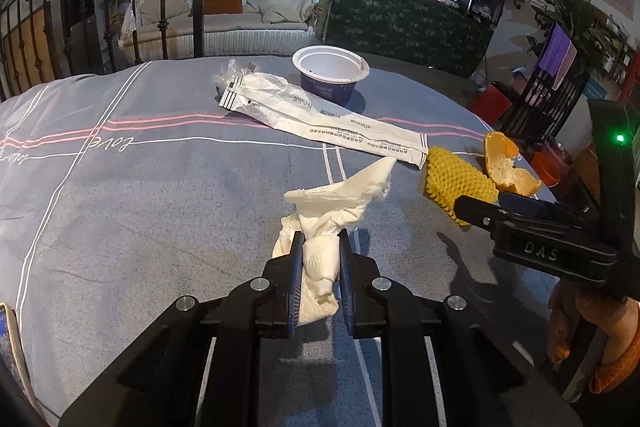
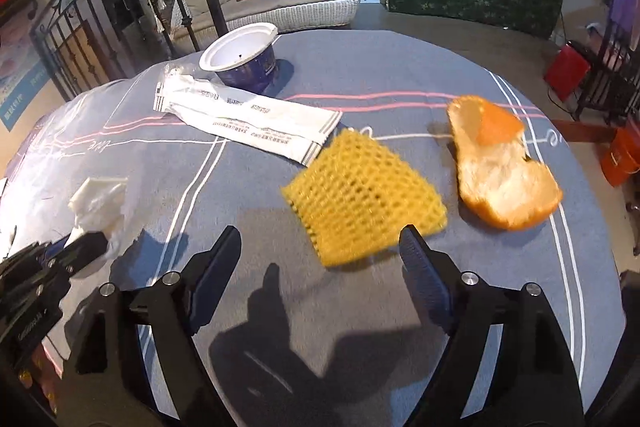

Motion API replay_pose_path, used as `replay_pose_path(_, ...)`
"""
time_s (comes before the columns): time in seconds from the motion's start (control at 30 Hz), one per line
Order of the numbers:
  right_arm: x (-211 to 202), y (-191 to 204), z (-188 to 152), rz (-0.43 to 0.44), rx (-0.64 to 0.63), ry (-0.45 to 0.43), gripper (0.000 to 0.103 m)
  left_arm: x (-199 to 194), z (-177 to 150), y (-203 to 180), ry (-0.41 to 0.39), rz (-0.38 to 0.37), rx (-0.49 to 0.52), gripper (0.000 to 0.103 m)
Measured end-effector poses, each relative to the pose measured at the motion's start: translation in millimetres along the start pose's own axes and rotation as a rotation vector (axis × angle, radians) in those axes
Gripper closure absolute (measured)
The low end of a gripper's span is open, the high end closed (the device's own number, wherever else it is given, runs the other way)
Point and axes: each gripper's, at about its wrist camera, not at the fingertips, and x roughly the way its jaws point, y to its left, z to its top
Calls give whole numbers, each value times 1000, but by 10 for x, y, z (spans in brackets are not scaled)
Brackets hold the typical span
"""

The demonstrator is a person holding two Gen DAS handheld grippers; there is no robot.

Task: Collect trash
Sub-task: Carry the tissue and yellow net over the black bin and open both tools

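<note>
The left claw (image 1: 319, 251) pinches the crumpled white tissue (image 1: 332, 211) only loosely, so it may slip free, while the spread right claw (image 2: 320, 247) could merely nudge the yellow foam fruit net (image 2: 362, 197) aside.

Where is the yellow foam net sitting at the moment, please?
In the right wrist view the yellow foam net lies on the grey bedsheet, just ahead of the open right tool, between the white wrapper and the orange peel.

Left wrist view: close above the tabletop (image 1: 120, 207), tilted down, facing a sofa (image 1: 224, 3) at 12 o'clock. Right wrist view: likewise low, angled down. Shared by both: yellow foam net (image 1: 456, 183) (image 2: 360, 199), wrapper (image 1: 320, 123) (image 2: 248, 123), cup (image 1: 330, 73) (image 2: 240, 55).
</note>
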Motion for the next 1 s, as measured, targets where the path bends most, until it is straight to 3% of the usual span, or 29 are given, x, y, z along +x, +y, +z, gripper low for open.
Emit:
replay_pose_path(0.2,402,-29,132,-81,0,85,23,-3,-46,-11,5,-13,-2,86)
replay_pose_path(0.27,480,-88,111,-75,31,111,57,0,-61,-18,7,-14,0,86)
replay_pose_path(0.3,466,-132,102,-67,56,109,62,5,-66,-20,9,-15,1,86)
replay_pose_path(0.37,399,-194,85,-18,89,100,88,5,-79,-27,11,-18,-2,86)
replay_pose_path(0.6,66,-245,-72,41,131,53,91,-83,-87,-145,-5,-34,14,86)
replay_pose_path(0.8,-475,-224,-375,83,146,-28,91,-244,-141,-375,-31,-70,42,86)
replay_pose_path(1.0,-1049,-365,-754,17,151,-145,90,-396,-264,-784,-52,-141,101,86)
